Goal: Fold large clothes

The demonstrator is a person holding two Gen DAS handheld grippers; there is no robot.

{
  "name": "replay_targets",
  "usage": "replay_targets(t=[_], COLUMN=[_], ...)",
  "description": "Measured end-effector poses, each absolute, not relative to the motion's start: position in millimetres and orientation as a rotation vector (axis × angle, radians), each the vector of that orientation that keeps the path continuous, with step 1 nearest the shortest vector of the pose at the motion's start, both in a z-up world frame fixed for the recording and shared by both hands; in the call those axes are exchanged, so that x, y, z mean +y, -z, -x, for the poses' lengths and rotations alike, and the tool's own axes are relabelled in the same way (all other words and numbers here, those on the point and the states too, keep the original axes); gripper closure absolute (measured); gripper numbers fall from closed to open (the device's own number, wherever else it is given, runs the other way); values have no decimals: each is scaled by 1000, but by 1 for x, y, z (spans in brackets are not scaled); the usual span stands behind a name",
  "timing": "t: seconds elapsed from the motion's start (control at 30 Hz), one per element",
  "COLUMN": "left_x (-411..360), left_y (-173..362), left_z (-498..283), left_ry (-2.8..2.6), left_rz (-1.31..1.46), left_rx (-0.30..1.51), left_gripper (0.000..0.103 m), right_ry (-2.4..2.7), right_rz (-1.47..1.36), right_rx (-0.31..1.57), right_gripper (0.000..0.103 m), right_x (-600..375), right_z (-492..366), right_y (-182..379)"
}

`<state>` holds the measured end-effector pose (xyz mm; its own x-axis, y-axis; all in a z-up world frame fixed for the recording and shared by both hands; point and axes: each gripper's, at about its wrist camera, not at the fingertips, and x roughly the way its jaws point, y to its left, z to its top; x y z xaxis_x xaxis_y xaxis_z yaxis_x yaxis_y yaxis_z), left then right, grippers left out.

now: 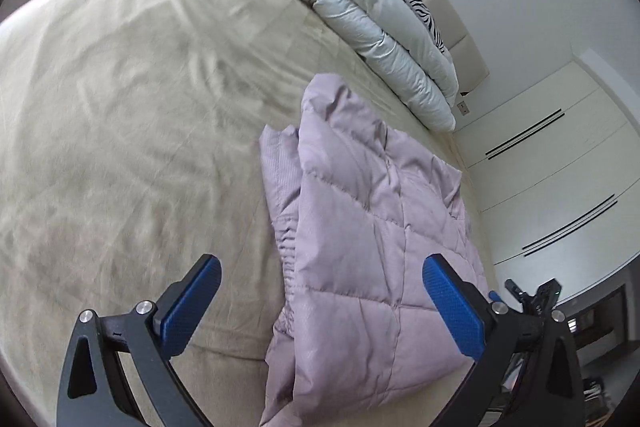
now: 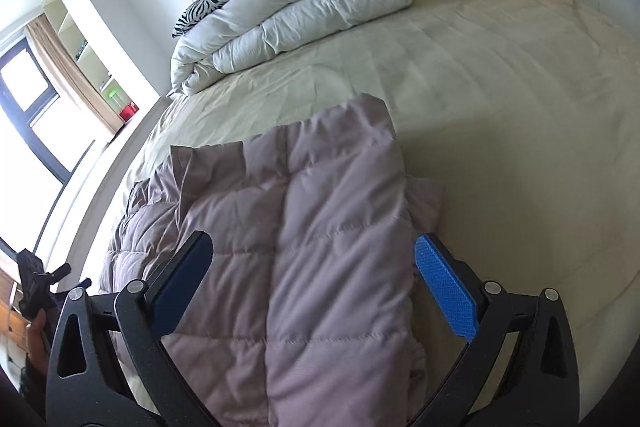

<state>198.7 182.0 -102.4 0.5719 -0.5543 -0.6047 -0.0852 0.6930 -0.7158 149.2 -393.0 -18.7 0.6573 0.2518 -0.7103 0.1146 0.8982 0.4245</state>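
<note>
Lying folded on the beige bed [image 1: 120, 99], the mauve quilted jacket [image 1: 360, 227] is seen from the left wrist beneath the left gripper [image 1: 322, 303], whose blue pads are spread wide and released. From the right wrist, the jacket [image 2: 312, 247] is framed by the right gripper [image 2: 312, 287], likewise released. No writing can be read.

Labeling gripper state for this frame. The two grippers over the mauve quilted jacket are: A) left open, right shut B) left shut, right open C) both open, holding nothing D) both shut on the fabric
C: the left gripper and right gripper both have blue-padded fingers spread wide above the mauve quilted jacket, gripping no fabric.
</note>
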Motion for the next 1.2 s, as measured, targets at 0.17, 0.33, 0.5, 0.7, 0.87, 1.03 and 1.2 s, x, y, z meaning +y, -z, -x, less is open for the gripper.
replay_targets(t=[0.17,0.33,0.5,0.7,0.87,1.03,1.2], left_x=[166,147,149,141,130,129,122], left_y=[122,134,146,149,157,158,150], left_z=[-200,-218,-227,-238,-242,-244,-243], left_ry=[370,405,435,479,499,495,478], left_rz=[801,774,832,839,823,833,763], left_rx=[1012,1087,1099,1128,1167,1174,1159], left_gripper=[0,0,0,9,31,31,48], right_ry=[-75,-133,-201,-257,-367,-344,-316], right_rz=[-528,-671,-691,-700,-663,-599,-551], right_rx=[946,999,1048,1079,1112,1154,1153], right_gripper=[0,0,0,0,3,3,21], right_x=[-418,-436,-433,-430,-410,-393,-383], right_z=[-136,-134,-139,-152,-168,-183,-183], right_y=[56,89,108,115,116,121,114])
